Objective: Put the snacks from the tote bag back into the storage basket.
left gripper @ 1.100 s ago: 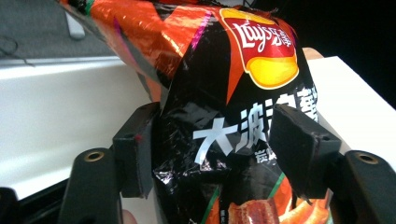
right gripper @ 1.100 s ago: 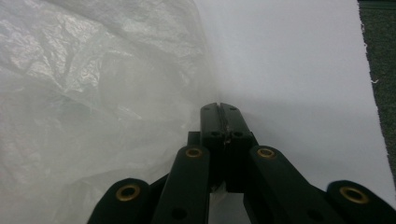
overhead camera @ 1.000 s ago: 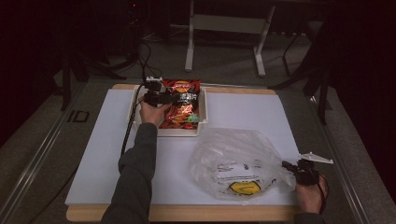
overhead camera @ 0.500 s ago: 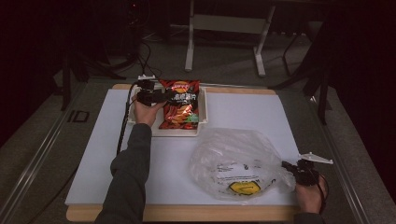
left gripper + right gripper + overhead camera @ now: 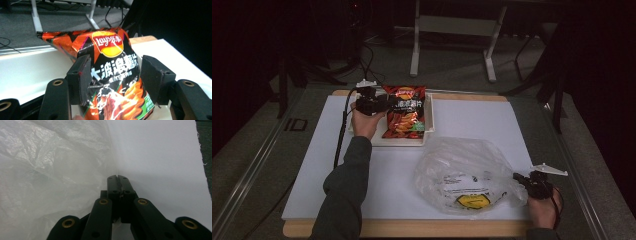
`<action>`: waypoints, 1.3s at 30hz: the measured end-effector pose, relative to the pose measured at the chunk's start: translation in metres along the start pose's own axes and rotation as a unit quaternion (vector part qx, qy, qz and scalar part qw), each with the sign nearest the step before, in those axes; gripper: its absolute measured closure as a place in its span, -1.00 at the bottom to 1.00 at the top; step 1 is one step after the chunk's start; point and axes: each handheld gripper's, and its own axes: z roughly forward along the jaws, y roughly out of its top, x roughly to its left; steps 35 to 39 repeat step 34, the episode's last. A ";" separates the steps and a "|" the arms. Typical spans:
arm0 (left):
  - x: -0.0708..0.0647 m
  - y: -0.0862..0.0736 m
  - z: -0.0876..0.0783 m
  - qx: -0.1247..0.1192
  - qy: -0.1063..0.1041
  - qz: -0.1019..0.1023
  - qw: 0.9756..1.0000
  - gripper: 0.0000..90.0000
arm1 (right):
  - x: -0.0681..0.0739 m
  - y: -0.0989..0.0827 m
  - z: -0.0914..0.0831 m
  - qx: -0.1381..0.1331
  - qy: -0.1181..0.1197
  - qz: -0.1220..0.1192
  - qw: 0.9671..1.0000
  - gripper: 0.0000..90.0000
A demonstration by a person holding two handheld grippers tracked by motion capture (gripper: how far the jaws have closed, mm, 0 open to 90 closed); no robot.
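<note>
So my left gripper (image 5: 384,103) has slid toward the tray's left side since a second ago, and the chip bag (image 5: 404,111) has tipped up with it. Its jaws have just been closing, with the bag's top between the pads, which look spread and not squeezing yet. The bag is over the white tray (image 5: 402,141) at the table's far side. My left forearm stretches forward. My right gripper (image 5: 523,180) is pinched on the clear plastic bag (image 5: 464,172) edge.
</note>
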 end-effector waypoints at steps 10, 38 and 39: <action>-0.006 -0.003 -0.007 0.013 0.012 0.022 1.000 -0.12 | 0.000 0.000 0.000 0.000 0.001 0.001 1.000 0.98; -0.025 -0.014 -0.033 0.015 0.045 0.043 0.998 -0.15 | -0.001 0.001 0.001 -0.002 0.002 -0.004 1.000 0.97; -0.025 -0.014 -0.033 0.015 0.045 0.043 0.998 -0.15 | -0.001 0.001 0.001 -0.002 0.002 -0.004 1.000 0.97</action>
